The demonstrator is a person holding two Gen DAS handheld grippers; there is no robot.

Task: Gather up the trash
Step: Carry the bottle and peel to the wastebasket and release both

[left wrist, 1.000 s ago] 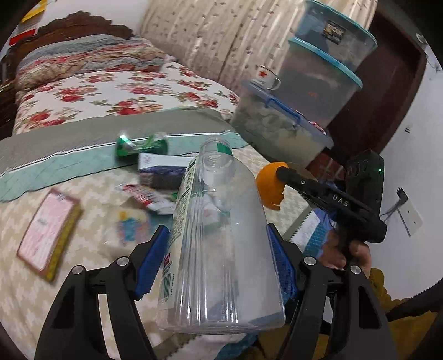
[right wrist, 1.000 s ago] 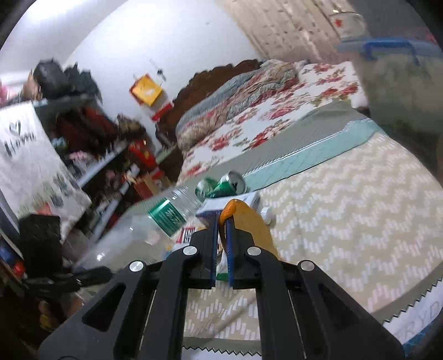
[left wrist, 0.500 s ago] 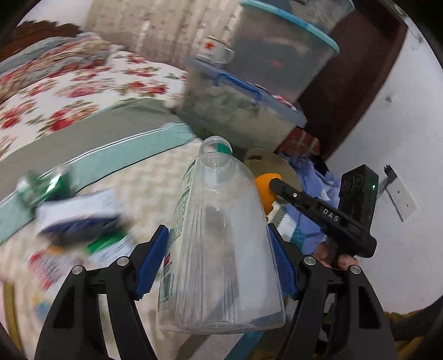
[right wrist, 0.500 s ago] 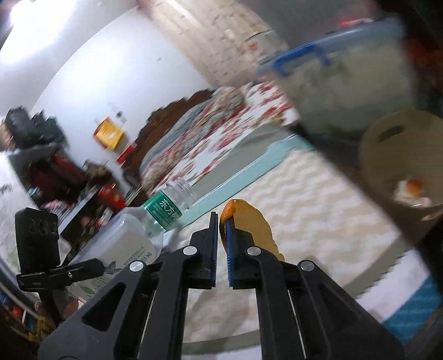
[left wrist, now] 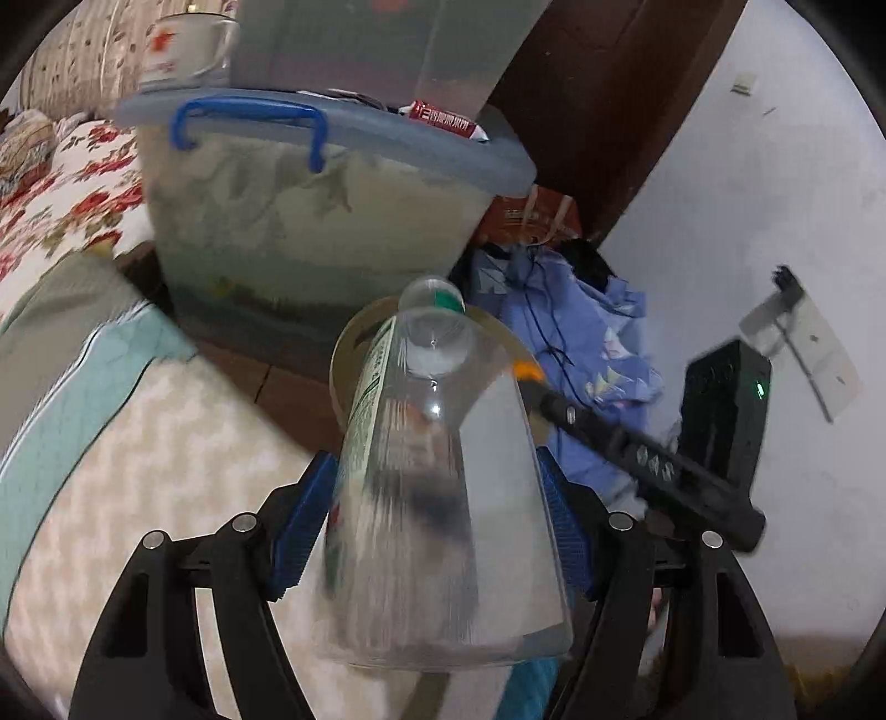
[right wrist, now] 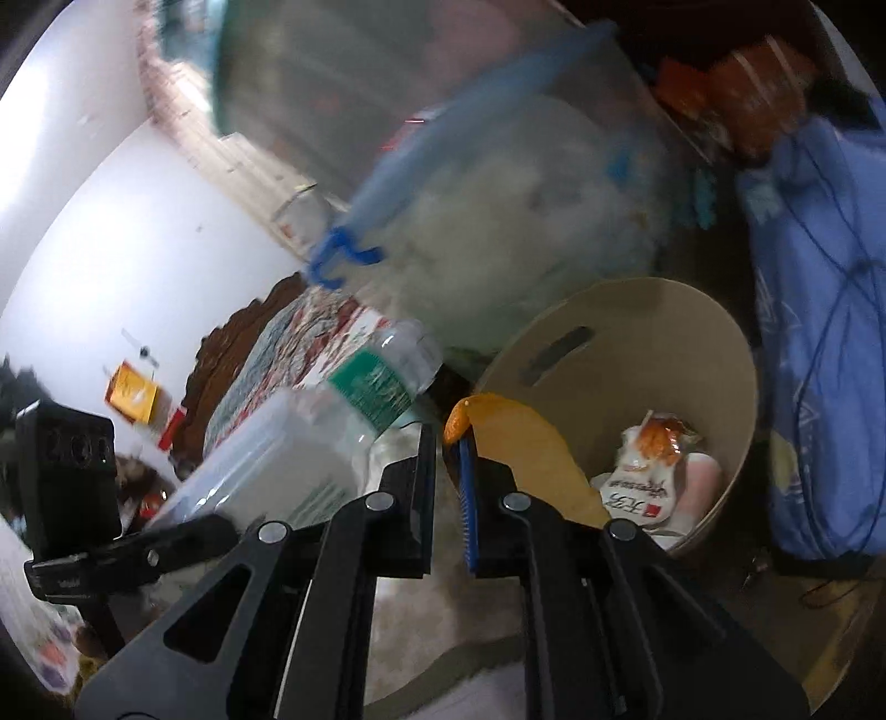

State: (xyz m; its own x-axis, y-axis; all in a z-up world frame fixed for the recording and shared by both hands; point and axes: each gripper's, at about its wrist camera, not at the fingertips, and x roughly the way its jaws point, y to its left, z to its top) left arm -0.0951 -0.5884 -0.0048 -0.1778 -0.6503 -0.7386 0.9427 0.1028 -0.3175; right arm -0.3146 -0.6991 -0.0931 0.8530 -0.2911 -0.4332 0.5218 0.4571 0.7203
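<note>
My left gripper (left wrist: pixel 437 498) is shut on a large clear plastic bottle (left wrist: pixel 437 509) with a green neck band, its mouth pointing toward the beige round bin (left wrist: pixel 346 354) beyond the bed edge. The bottle also shows in the right wrist view (right wrist: pixel 310 448). My right gripper (right wrist: pixel 451 443) is shut on a piece of orange peel (right wrist: pixel 520 443), held just over the near rim of the bin (right wrist: pixel 653 310). The bin holds a snack wrapper (right wrist: pixel 642 471) and other scraps. The right gripper (left wrist: pixel 534 387) with the peel (left wrist: pixel 526 370) shows at the bottle's right in the left wrist view.
A big lidded storage box with a blue handle (left wrist: pixel 310 210) stands behind the bin, another box and a mug (left wrist: pixel 183 39) stacked on it. A blue cloth heap (left wrist: pixel 581 332) lies right of the bin. The bed with zigzag cover (left wrist: pixel 138 471) is at left.
Both grippers have swung from over the bed toward the bin at its edge, carrying bottle and peel. The trash on the bed has left view; the bin now sits right under the right gripper.
</note>
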